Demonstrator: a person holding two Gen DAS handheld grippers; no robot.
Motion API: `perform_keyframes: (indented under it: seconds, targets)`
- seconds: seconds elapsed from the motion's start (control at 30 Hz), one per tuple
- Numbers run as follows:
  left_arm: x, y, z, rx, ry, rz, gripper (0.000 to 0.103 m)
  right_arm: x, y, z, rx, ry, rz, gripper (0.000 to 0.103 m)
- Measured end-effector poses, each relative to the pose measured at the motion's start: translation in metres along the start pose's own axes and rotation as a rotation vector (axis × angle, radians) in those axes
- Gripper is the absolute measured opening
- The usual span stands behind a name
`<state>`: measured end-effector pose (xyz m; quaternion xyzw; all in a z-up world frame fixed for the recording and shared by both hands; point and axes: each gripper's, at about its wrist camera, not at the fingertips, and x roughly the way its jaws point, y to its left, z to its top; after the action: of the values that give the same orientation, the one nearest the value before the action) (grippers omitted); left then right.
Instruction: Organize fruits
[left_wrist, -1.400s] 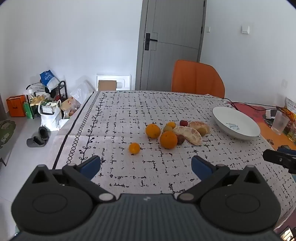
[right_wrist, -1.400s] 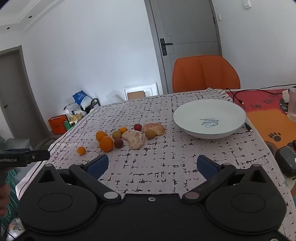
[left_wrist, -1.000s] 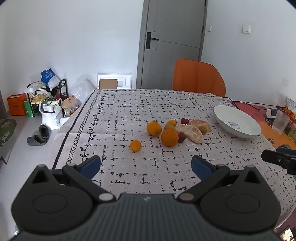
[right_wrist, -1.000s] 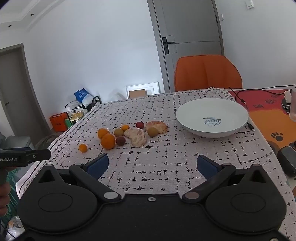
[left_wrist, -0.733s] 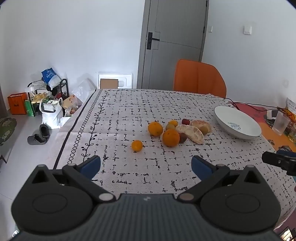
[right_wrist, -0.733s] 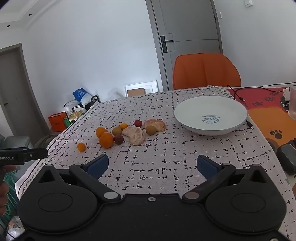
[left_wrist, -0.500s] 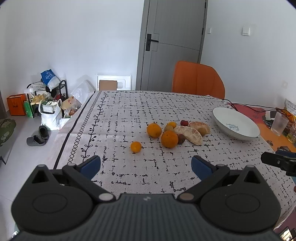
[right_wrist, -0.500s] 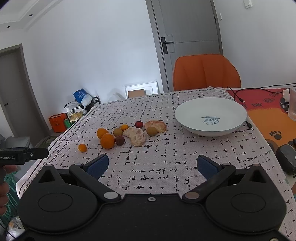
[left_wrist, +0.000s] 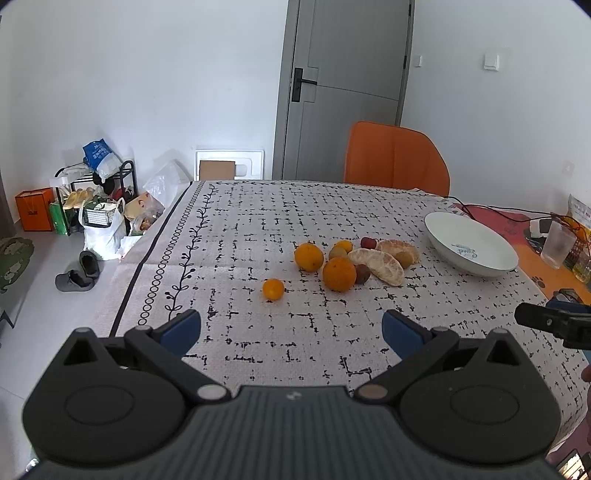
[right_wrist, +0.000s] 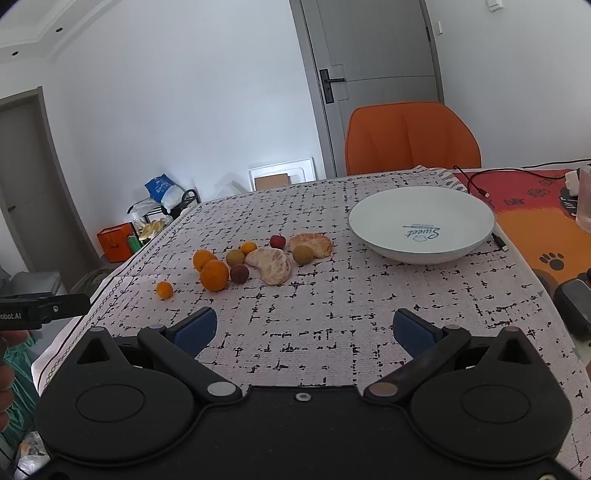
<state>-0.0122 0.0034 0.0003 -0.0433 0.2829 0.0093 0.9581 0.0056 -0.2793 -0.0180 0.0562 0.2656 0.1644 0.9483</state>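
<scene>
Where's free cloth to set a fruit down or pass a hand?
Bare cloth between the fruit cluster and both open grippers. Also the far stretch toward the chair, and the strip left of the small orange. The bowl is empty. Crowded: the cluster, with a tight gap to the bowl.

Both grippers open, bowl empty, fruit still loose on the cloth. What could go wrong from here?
1. The round fruits touch in a tight cluster; jaws closing on one may nudge its neighbours into rolling.
2. The peeled segments look soft and may crush or split under pressure.
3. The small orange lies apart on the left, far from the bowl, so a weak grip could drop it in transit.
</scene>
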Motion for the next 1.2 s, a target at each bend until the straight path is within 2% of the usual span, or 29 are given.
perform_keyframes:
  seconds: [1.2]
  targets:
    - [0.0018,-0.0008,-0.0014,0.002,0.006,-0.006,0.103,0.0045,0.0022,-0.0026,-0.019,0.015,-0.006,0.103]
